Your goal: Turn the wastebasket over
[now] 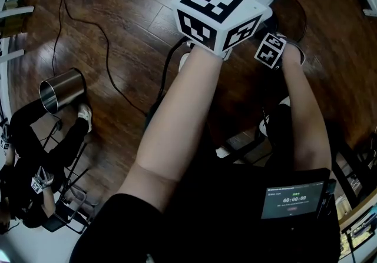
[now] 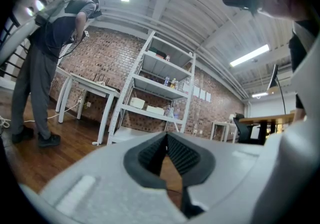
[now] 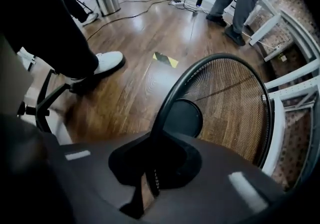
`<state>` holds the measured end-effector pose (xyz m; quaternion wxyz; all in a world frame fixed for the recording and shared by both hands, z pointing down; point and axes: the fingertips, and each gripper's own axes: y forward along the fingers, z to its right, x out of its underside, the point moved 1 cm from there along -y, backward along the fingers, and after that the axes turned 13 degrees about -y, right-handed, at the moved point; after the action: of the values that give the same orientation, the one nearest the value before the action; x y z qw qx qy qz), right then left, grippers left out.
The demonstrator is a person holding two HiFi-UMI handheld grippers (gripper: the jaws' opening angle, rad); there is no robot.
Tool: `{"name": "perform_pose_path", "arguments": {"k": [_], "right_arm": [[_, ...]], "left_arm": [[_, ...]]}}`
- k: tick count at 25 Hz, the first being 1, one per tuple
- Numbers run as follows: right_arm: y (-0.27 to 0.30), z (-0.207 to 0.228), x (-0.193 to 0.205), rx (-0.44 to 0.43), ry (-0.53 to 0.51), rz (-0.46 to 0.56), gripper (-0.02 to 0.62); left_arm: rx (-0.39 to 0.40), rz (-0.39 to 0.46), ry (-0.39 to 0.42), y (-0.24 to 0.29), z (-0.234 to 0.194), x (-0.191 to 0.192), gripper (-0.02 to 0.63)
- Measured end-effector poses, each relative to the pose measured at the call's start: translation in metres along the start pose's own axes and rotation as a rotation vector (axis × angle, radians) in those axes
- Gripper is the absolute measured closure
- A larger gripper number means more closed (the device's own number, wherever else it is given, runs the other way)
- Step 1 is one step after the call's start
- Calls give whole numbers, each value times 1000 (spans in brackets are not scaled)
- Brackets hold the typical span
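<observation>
right tongs (image 3: 156, 137), pointing down, are pinched tight on the near rim of the mesh wastebasket (image 3: 230, 118), its mouth facing up over the floor (image 3: 145, 42); left tongs (image 2: 166, 135), closed and empty, point level, elsewhere.

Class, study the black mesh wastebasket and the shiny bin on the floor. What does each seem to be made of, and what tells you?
Mesh wastebasket: probably thin metal mesh with a matt black coating; the wooden floor shows through its fine holes, and the rim is a solid dark band. Shiny bin: likely brushed steel; its silvery walls carry soft reflections.
</observation>
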<state>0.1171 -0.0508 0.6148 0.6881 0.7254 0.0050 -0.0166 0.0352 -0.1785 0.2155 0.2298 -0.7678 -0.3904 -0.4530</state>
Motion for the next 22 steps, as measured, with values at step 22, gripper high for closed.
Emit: {"name": "perform_pose_path", "arguments": {"k": [22], "right_arm": [[-316, 79, 41, 470, 755, 1153, 584]], "left_arm": [[49, -109, 91, 13, 36, 23, 603]]}}
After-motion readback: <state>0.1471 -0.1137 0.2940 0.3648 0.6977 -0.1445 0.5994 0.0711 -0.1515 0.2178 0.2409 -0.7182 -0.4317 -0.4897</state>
